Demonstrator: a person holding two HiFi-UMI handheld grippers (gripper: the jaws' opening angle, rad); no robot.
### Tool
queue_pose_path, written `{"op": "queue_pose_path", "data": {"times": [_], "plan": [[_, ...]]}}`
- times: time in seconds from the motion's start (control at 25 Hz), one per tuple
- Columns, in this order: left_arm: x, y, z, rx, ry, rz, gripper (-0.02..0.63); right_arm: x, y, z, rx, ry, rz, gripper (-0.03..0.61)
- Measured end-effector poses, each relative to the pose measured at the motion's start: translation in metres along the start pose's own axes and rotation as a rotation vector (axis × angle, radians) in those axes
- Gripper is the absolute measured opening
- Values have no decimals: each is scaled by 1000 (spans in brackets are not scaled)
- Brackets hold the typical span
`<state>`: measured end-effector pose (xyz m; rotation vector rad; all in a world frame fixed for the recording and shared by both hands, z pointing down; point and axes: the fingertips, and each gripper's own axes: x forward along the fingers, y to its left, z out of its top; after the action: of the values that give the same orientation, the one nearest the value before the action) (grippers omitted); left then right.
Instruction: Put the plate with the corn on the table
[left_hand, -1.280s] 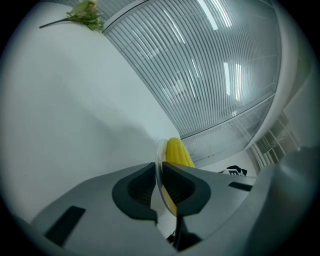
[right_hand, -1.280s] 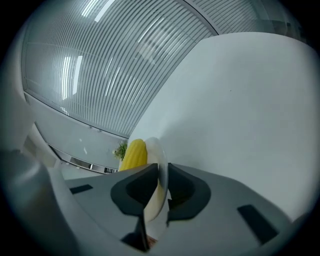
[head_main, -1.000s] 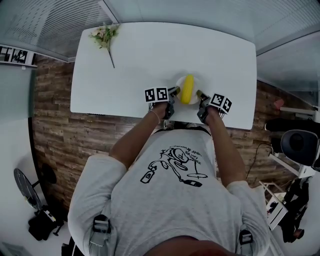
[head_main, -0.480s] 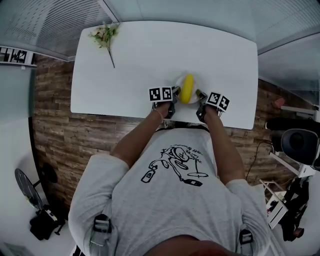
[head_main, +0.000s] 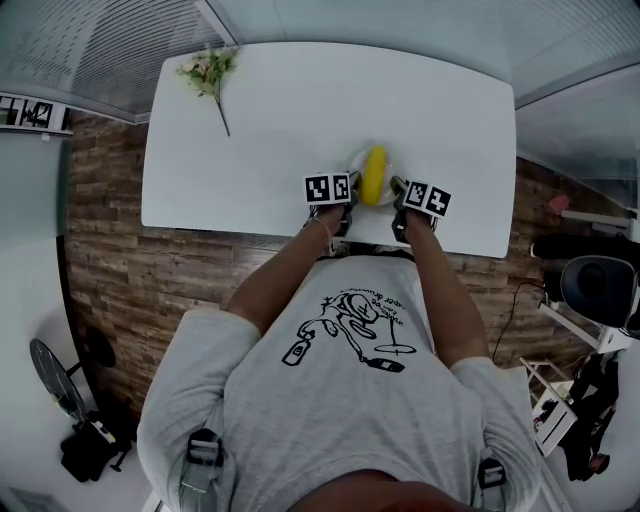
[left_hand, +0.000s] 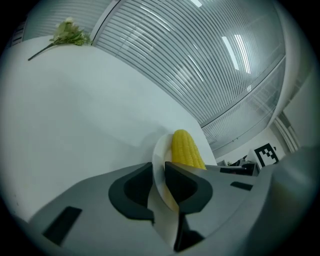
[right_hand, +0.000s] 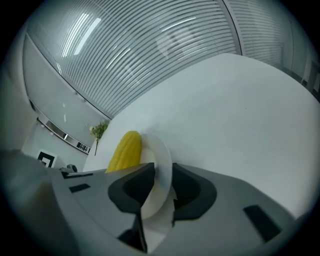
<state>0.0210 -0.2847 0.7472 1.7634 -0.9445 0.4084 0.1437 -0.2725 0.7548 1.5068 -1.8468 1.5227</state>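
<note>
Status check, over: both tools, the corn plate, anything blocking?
Left tool clamped on plate rim. Right tool: jaws just been opening, rim between them. Plate and corn look set on table. Nothing blocking; flower sprig at far corner.

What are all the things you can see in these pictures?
table: one, white, middle of the room
plate: one, white, at the table's near edge
corn: one, yellow, on the plate
flower sprig: one, green, table's far left corner
floor: one, brown wood, around the table
left hand-held gripper: one, grey, shut on plate's left rim
right hand-held gripper: one, grey, jaws just been opening, plate's right rim between them
</note>
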Motion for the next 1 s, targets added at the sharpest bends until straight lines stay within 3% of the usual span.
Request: {"op": "queue_pose_path", "data": {"times": [0.36,1.0], "plan": [[-2,7,2,64,16,56,81,2,-2,-2,-306,43,-145,124],[-6,5,3,187,25,108,101,2,1,-1,-400,61,-140,133]]}}
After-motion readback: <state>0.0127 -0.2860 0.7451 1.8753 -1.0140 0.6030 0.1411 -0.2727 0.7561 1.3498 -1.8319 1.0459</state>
